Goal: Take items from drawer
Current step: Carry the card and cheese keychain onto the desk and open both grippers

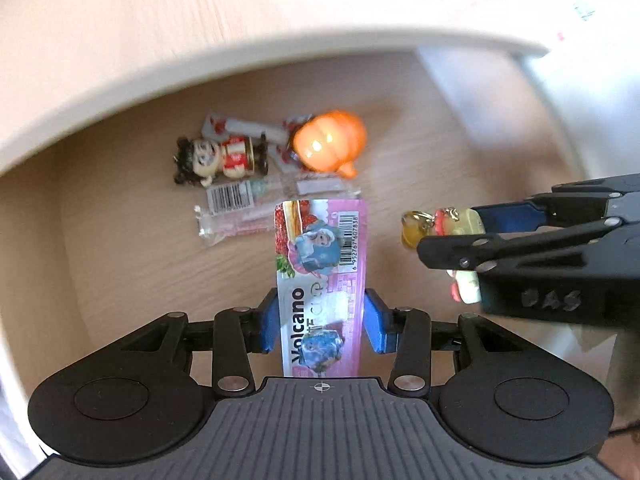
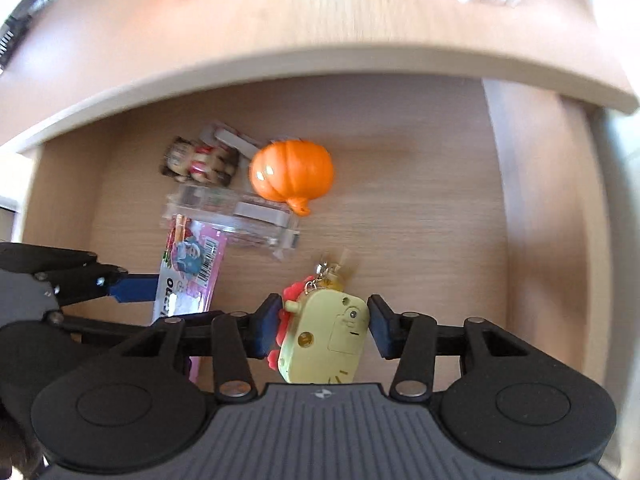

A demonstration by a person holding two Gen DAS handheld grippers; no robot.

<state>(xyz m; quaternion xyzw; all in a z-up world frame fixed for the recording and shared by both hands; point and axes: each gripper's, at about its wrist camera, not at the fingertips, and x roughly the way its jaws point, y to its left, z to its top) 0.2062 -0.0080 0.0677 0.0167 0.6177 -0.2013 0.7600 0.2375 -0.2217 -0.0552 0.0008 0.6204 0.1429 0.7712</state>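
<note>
The left gripper [image 1: 320,322] is clamped on a pink snack packet [image 1: 320,264], its blue pads pressing the long edges near the packet's lower half, so most of the packet sticks out beyond the fingertips over the drawer [image 1: 120,248]. It looks light, thin and glossy; I judge it will flex and could slide in the pads, so a grip across the flat middle suits it better than one at a sealed end. The right gripper [image 2: 316,326] is closed on a yellow keychain toy [image 2: 324,340], held by its sides, its ring and red trim poking past the fingertips. It seems a hard, small plastic shell, stiff but smooth. Ahead of both pairs of fingers, on the drawer's pale wood floor, lie an orange pumpkin [image 2: 292,174], a doll [image 1: 208,158] and clear wrapped packs [image 1: 236,210]. Beyond them the desk edge [image 2: 320,64] overhangs, leaving little headroom.
</note>
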